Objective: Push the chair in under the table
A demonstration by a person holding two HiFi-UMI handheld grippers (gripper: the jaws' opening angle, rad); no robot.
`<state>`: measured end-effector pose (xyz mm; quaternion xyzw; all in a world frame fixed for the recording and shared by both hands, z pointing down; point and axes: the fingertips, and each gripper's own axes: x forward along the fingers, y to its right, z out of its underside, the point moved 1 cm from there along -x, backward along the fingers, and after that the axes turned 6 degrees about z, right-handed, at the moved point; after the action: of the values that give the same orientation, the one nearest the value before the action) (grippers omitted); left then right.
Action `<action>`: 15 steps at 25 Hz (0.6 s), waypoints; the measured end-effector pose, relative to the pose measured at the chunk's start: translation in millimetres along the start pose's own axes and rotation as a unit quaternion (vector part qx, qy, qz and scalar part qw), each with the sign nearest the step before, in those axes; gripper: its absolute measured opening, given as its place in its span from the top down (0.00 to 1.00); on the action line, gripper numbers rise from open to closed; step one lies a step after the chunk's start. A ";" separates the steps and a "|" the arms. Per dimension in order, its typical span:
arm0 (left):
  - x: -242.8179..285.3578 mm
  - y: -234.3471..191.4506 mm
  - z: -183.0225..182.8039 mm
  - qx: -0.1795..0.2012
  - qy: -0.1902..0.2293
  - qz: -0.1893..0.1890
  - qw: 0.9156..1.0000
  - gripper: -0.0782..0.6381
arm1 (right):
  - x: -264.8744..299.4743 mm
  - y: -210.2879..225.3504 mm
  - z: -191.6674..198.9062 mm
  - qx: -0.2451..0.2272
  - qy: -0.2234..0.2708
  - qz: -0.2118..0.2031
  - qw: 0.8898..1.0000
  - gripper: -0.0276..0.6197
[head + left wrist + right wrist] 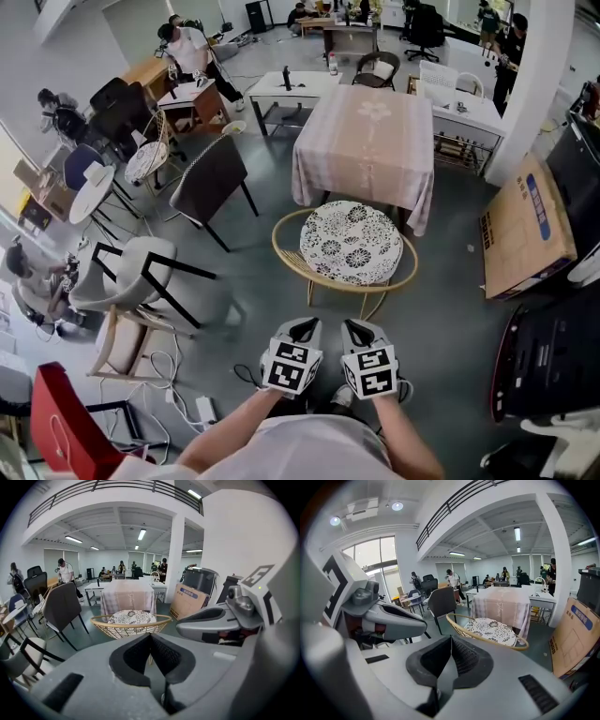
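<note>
Left tool (302, 325) and right tool (361, 328) are held side by side at six o'clock in the head view. Each has its jaws fully closed with nothing between them, and neither touches anything. The chair (281, 246), a round wicker-rimmed seat with a patterned cushion (350, 242), is found at twelve o'clock from the tools, apart from them. The cloth-covered worktop (366, 141) lies directly beyond it. The seat's far edge is at the cloth hem, the rest outside. The approach is judged to be the step in hand, and no push is yet applied. Next, the closed tips are to be set against the near rim and a centred push made toward twelve o'clock.
</note>
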<state>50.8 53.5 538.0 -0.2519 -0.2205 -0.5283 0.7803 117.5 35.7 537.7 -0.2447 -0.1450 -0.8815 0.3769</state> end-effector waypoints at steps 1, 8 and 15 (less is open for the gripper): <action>1.5 -4.1 -1.1 0.000 0.000 0.001 1.000 0.88 | 2.2 0.9 -1.0 -0.004 0.000 0.001 1.000 0.95; 20.3 -38.2 -5.1 0.023 -0.013 0.028 0.999 0.88 | 28.6 2.3 -3.3 -0.033 -0.024 0.019 0.999 0.95; 42.1 -73.4 -5.7 0.091 -0.032 0.073 0.993 0.88 | 63.9 3.0 -3.9 -0.058 -0.057 0.053 0.995 0.95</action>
<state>-3.0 -3.3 571.0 -0.2121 -0.2739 -0.4389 0.8291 80.3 -6.0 569.3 -0.3234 -0.1021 -0.8515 0.3999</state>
